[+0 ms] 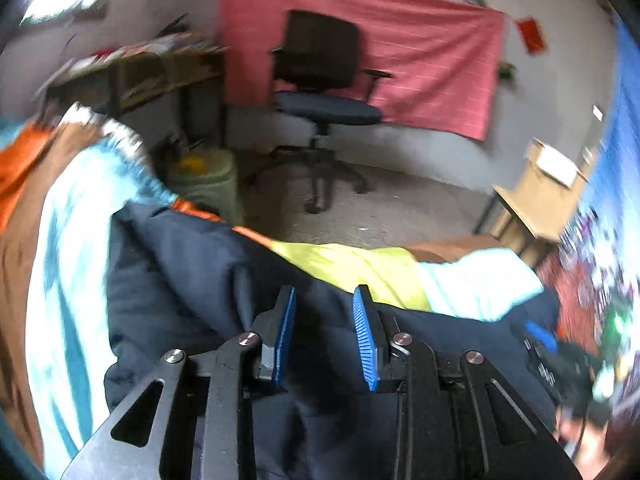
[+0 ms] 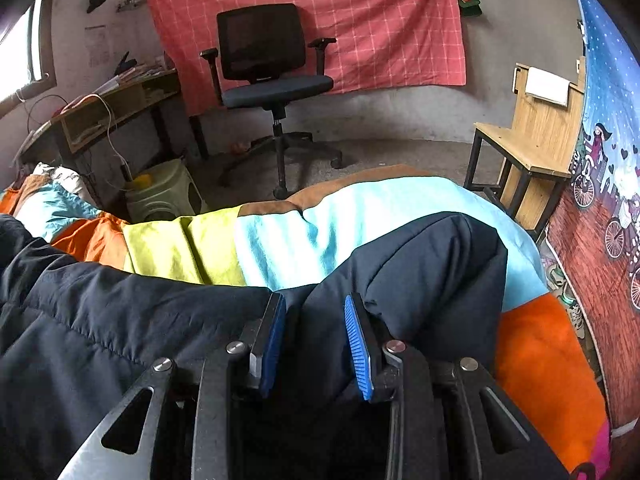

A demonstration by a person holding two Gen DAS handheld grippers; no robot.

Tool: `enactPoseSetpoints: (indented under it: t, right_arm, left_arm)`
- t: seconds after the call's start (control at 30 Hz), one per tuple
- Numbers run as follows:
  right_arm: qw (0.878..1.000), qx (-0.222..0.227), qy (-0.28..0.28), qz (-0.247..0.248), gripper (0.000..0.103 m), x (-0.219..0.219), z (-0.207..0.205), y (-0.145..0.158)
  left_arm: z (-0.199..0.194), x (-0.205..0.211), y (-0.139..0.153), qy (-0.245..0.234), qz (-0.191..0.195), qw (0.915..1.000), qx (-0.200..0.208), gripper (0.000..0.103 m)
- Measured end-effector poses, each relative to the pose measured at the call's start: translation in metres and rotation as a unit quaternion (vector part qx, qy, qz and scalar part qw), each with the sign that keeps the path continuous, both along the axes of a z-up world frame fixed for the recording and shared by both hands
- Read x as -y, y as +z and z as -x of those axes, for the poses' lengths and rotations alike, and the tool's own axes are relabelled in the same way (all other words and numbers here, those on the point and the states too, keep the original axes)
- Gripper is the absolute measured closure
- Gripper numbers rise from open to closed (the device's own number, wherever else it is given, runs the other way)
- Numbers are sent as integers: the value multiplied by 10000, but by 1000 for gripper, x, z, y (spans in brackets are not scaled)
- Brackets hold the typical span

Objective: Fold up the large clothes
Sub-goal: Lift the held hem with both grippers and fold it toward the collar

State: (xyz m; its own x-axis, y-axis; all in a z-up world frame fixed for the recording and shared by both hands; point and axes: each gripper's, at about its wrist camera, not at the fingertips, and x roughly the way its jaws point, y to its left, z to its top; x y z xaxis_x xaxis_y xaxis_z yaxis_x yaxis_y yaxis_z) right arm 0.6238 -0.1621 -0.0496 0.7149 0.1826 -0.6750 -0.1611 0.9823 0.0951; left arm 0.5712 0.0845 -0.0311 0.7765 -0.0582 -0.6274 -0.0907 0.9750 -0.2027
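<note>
Left wrist view first — we see the left tongs (image 1: 325,300) pitched downward over a dark navy padded jacket (image 1: 188,280), with the whole picture smeared by blur. The blue pads (image 1: 365,344) stand a narrow way apart, and dark jacket fabric fills the gap between them; whether they actually pinch it we cannot tell. The jacket spreads under and to the left of the tongs, lying on a patchwork bedspread (image 1: 348,268) of yellow, light blue, orange and brown. At the right edge a second black tool with a blue part (image 1: 542,336) sits on the jacket, too blurred to read. Behind, an office chair (image 1: 320,80) stands before a red checked cloth (image 1: 420,60) on the wall.

Right wrist view — we see the right tongs (image 2: 316,312) also angled down at the bed, this picture sharp. Its pads are narrowly apart, and a raised fold of the jacket (image 2: 420,272) bulges up just beyond and to the right of the right pad, cloth running down between the two pads. A firm grip is not clear, so we cannot tell. The rest of the jacket stretches off to the left across the bedspread (image 2: 280,240). The office chair (image 2: 268,60), a wooden desk (image 2: 112,108) on the left and a small wooden stand (image 2: 536,136) on the right line the far wall.
</note>
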Motion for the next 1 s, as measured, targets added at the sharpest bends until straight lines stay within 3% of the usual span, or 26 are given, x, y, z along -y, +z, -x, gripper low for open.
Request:
enactPoseSetpoints:
  t: [0.1, 0.27, 0.6, 0.7, 0.8, 0.93, 1.0]
  right_arm:
    - [10000, 7, 42, -5, 75, -3, 0, -5]
    - [9996, -200, 93, -199, 78, 1, -5, -17]
    - [9904, -964, 141, -979, 87, 19, -26, -44]
    - [9881, -1115, 150, -1054, 87, 21, -30, -46]
    - [9894, -939, 151, -1094, 87, 25, -23, -34]
    - [9949, -432, 137, -906, 85, 29, -17, -5]
    - [9981, -228, 160, -545, 85, 25, -21, 6]
  left_arm:
    - [-10, -23, -16, 342, 515, 9977, -278, 98]
    - [-25, -50, -48, 629, 1253, 9865, -846, 102]
    - [-48, -65, -72, 832, 1435, 9787, -1208, 100]
    - [-39, -63, -57, 739, 1293, 9829, -1080, 100]
    - [-20, -62, -29, 621, 1135, 9892, -690, 101]
    - [4, -39, 13, -296, 687, 9972, 15, 100]
    - [1, -19, 19, -836, 561, 9949, 3, 100]
